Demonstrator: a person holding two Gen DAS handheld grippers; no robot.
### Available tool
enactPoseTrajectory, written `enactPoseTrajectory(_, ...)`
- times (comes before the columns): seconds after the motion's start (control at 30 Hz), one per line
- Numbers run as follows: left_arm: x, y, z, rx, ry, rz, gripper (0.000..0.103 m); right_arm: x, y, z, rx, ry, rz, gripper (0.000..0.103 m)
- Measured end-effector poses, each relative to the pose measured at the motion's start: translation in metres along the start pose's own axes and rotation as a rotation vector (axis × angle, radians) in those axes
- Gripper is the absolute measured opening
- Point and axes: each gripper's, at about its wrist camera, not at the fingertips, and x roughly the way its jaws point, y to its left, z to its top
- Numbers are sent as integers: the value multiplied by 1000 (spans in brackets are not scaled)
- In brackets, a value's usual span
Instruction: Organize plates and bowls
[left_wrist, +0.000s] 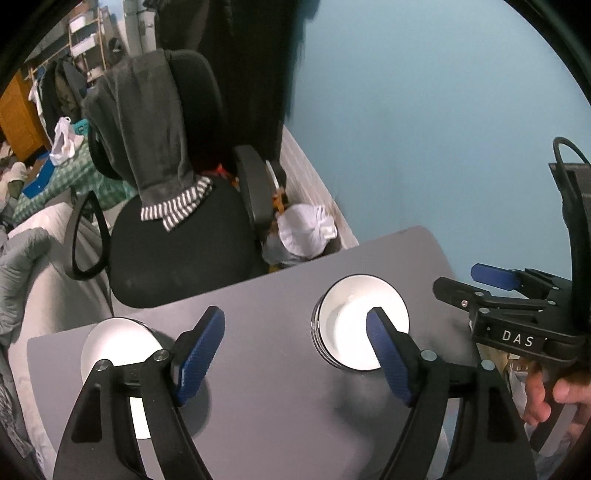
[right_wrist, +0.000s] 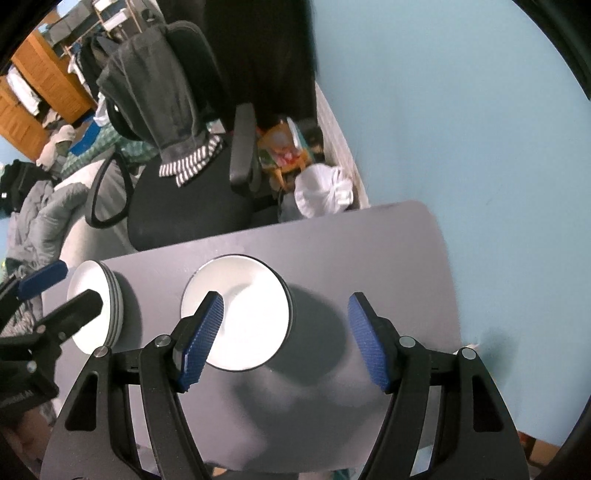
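A stack of white bowls with dark rims stands on the grey table; it also shows in the right wrist view. A stack of white plates sits at the table's left edge, also seen in the right wrist view. My left gripper is open and empty above the table between the two stacks. My right gripper is open and empty, hovering over the bowls' right side. The right gripper also appears at the right of the left wrist view.
A black office chair draped with a grey garment stands just beyond the table's far edge. A white bag lies on the floor by the blue wall. Bedding and clutter lie at the left.
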Motion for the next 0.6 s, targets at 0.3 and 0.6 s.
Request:
enactPoseTrajectory(0.3, -18, 7, -4, 46, -17, 5, 81, -31, 13, 0, -28, -110, -65, 69)
enactPoseTrajectory(0.6, -18, 5, -6, 67, 4, -33, 81, -38, 13, 2, -13, -115, -97, 69)
